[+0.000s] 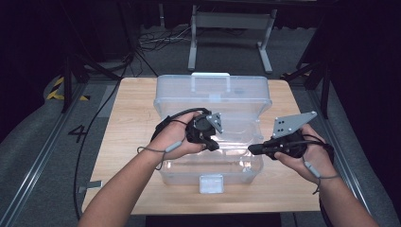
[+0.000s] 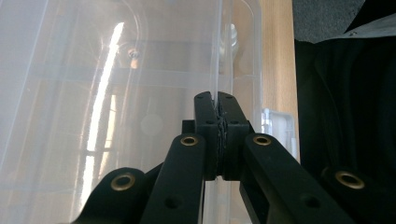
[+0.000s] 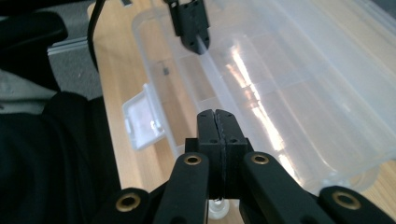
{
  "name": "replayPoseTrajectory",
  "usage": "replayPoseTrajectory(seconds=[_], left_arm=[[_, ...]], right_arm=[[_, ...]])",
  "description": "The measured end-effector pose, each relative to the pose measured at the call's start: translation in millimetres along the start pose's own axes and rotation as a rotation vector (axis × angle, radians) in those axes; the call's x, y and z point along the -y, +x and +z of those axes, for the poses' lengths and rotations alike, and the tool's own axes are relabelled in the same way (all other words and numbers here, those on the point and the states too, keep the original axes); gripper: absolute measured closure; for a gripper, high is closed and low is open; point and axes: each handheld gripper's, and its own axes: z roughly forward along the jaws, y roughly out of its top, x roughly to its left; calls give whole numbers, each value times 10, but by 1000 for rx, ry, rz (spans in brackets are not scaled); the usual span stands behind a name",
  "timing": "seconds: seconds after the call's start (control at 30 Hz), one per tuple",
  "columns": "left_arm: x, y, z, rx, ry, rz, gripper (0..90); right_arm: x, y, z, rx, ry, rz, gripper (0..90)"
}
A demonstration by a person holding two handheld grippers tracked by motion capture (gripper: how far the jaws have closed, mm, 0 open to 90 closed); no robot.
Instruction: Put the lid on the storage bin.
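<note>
Clear plastic storage box (image 1: 208,163) sits open mid-desk (image 1: 132,123). My left gripper (image 2: 217,99) is clamped on a thin clear inner divider wall (image 2: 215,56); my right gripper (image 3: 216,116) hovers closed and empty. I'd pull slow and straight so it doesn't flex.

Dim and dark around the edges in the high view, with light from overhead falling mainly on the pale wooden table (image 1: 132,142). Soft throughout, slightly grainy, black surroundings nearly without detail. Faint shadows under the forearms. Bright streaks of glare along the clear plastic box (image 2: 107,84) in the left gripper view, and again on its ribbed wall (image 3: 261,93) in the right gripper view. Nearest black arms blurred and out of focus at the bottom of both gripper views.
</note>
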Motion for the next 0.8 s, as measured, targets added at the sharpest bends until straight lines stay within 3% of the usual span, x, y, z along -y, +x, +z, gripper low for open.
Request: replayPoseTrajectory(seconds=[0.3,0.67,0.8], left_arm=[[6,-5,4,1,-6,-5,891],[19,-17,16,6,-5,-2,892],[22,-24,21,7,-5,0,892]], right_arm=[[118,-132,-121,77,-122,114,900],[228,-252,-194,140,-275,200,900],[249,-294,-224,149,-301,221,900]])
